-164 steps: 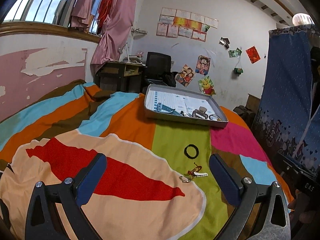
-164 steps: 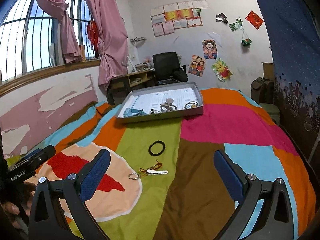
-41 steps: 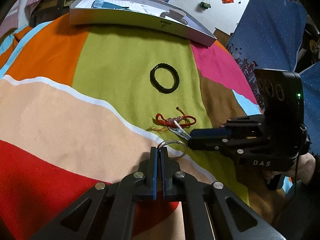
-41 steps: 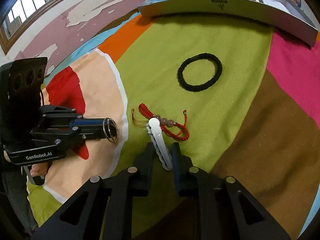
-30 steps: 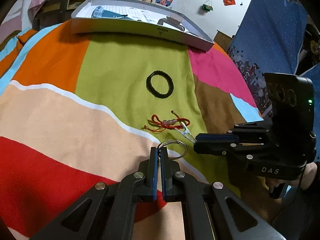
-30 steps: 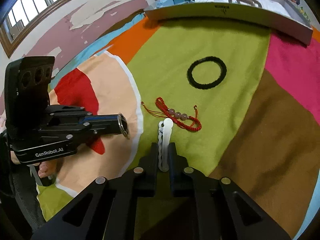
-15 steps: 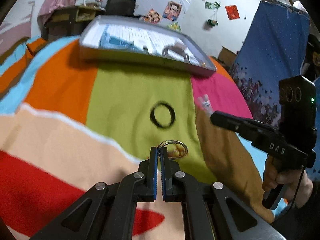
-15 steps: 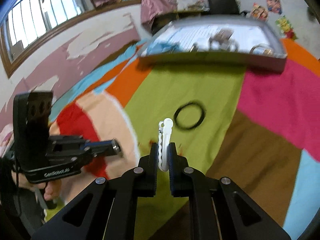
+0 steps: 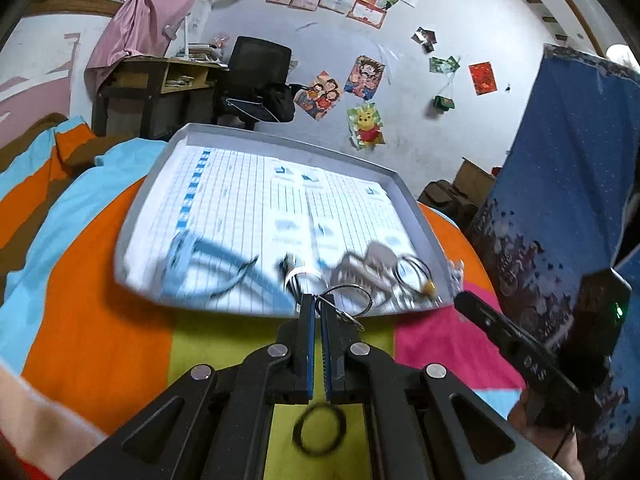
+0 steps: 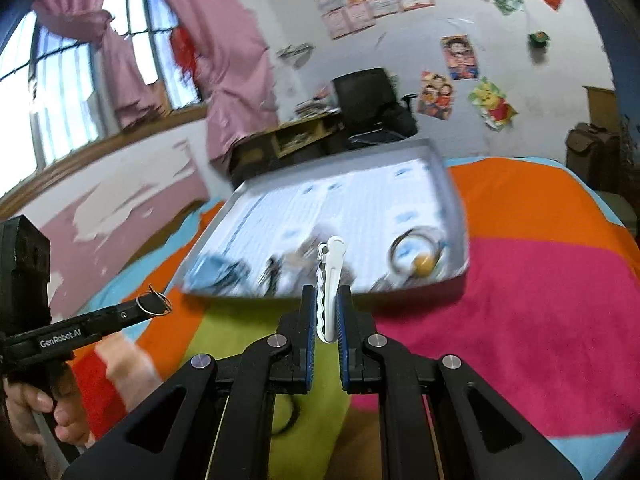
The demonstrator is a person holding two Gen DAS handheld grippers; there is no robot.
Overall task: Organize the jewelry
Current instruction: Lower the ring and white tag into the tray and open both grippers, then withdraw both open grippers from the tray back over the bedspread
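Observation:
My left gripper [image 9: 317,308] is shut on a thin metal ring [image 9: 347,300] and holds it just before the near rim of the grey tray [image 9: 152,184]. My right gripper [image 10: 325,300] is shut on a white hair clip [image 10: 329,284], held upright near the tray [image 10: 452,184]. The tray holds a blue item [image 9: 188,252], a claw clip [image 9: 360,268] and rings [image 10: 416,254]. A black hair band [image 9: 319,429] lies on the green patch below my left gripper. The left gripper with its ring also shows in the right wrist view [image 10: 154,305].
The tray sits on a bed with a multicoloured blanket [image 9: 88,320]. A desk [image 9: 160,84] and black chair [image 9: 260,68] stand behind it by a pink curtain. A blue curtain [image 9: 568,184] hangs on the right. The right gripper's body [image 9: 520,356] is beside mine.
Both grippers have lifted off the blanket with the ring and the hair clip and moved forward to the tray's near edge. The red bracelet is out of view.

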